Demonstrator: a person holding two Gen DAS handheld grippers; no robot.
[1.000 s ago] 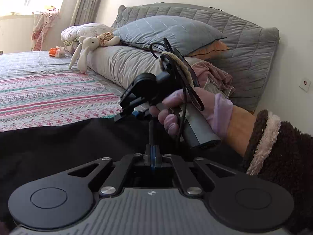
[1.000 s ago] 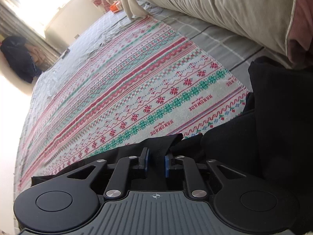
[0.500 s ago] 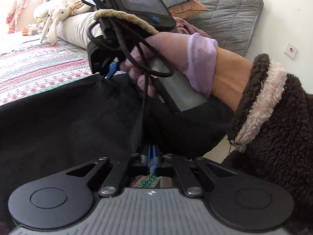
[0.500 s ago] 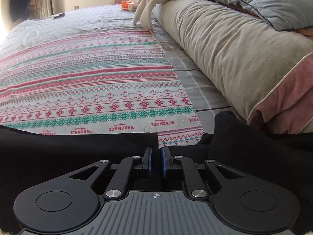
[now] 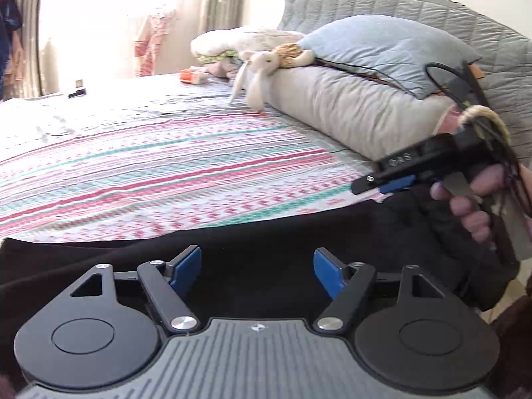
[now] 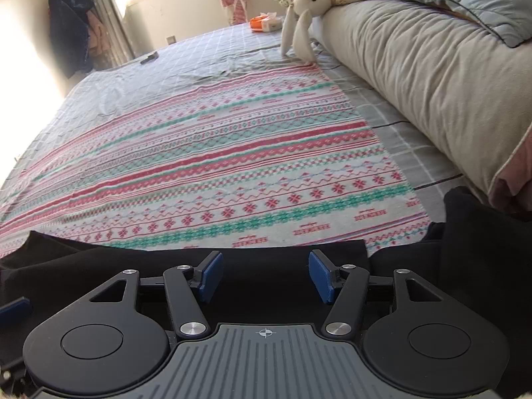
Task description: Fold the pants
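Both grippers, left (image 5: 257,271) and right (image 6: 262,276), now gape over black pants (image 6: 272,266) on the patterned blanket (image 6: 212,166), pants' far end cut off.

The left gripper (image 5: 257,271) is built from black linkage arms on a grey ribbed body, with blue pads (image 5: 186,266), silver screws and round black discs at 7 and 5 o'clock. A small crosshair mark is printed on the right gripper (image 6: 264,277). At 3 o'clock in the left view, the right hand (image 5: 478,199) is seen, with black cables and a tan cord.
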